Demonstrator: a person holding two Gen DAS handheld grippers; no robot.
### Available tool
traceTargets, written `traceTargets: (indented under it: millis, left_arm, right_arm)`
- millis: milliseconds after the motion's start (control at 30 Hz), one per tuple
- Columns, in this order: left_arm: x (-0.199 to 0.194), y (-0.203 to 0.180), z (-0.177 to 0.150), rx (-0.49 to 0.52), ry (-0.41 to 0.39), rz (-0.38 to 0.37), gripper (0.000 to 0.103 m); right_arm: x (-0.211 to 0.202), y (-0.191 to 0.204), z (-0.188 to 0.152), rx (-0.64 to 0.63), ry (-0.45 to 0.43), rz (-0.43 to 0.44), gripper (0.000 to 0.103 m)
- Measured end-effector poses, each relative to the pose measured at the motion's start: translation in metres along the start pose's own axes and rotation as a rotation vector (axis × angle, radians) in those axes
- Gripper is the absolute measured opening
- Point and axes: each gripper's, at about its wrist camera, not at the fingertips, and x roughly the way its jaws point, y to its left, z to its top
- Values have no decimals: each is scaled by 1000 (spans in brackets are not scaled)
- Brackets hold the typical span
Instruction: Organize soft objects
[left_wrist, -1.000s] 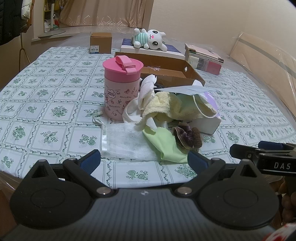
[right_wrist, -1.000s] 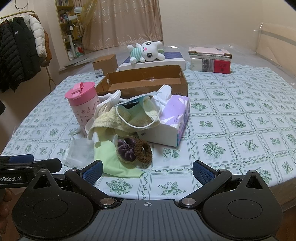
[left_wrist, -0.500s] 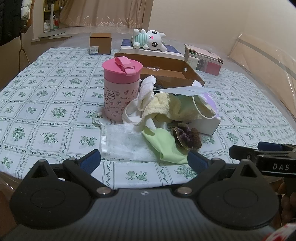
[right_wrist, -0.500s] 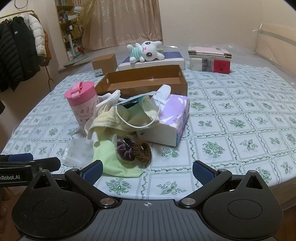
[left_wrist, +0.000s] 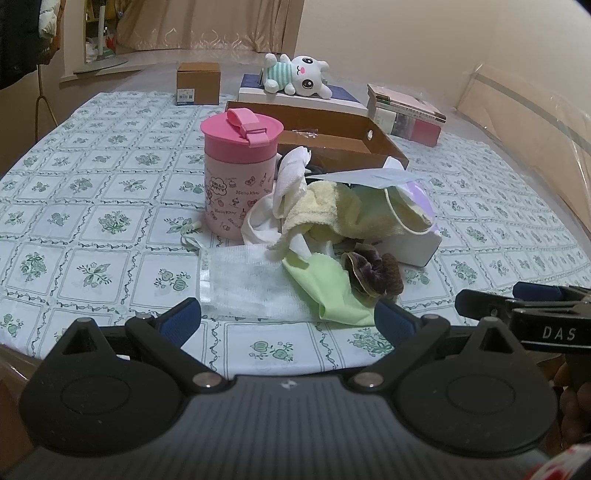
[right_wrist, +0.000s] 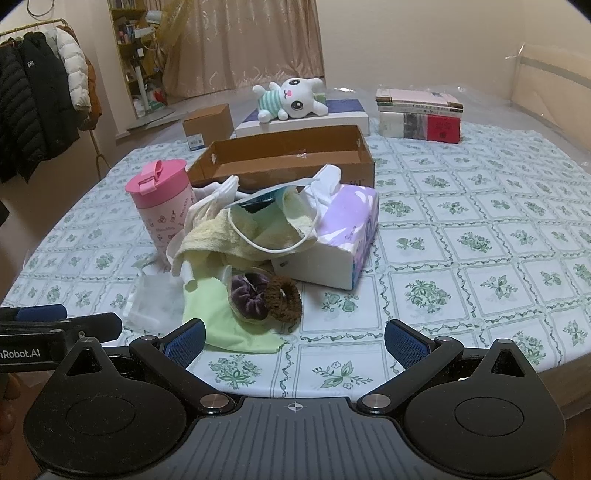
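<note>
The pile of soft things lay in the same spot as one second before, just in front of the cardboard box (right_wrist: 291, 155) in the middle of the table (right_wrist: 480, 258). Nothing in the pile had been moved. The yellow towel (right_wrist: 218, 236) sat on top, leaning on the purple tissue box (right_wrist: 343, 236). The green cloth (right_wrist: 225, 317) lay flat at the near side of the pile, and the purple scrunchie (right_wrist: 249, 293) and brown scrunchie (right_wrist: 282, 299) sat side by side on it, touching. A clear wipe packet (left_wrist: 247, 284) lay to the left of the green cloth.

Only the cameras had come a tiny bit closer. The left tongs (left_wrist: 288, 321) were wide open and held nothing. The right tongs (right_wrist: 293, 336) were wide open too, also with nothing in them. So I think the sorting had not started yet, and the first pick-up was still to come.

The pink cup (right_wrist: 162, 206) stood tight against the left side of the pile. It could tip if a cloth were pulled hard. The near edge of the table was close to the green cloth, so a slip could push it off. To the right of the tissue box the table was bare. The cardboard box looked almost empty, so it may be a good home for the soft things. The plush bunny (right_wrist: 291, 98) lay behind the cardboard box.
</note>
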Motion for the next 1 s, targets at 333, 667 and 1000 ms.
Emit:
traceTargets:
  millis: [333,667,1000]
  left_arm:
    - [19,7,4,0,21,-2,98]
    - [53,11,9,-3,62,3,98]
    - [79,9,17,5,81,-13,98]
  right_arm:
    - [19,-7,-2,3,23,-5,102]
    - [49,-16,-2,-25,28,42,102]
    - [77,-20,3,-30,53,82,86]
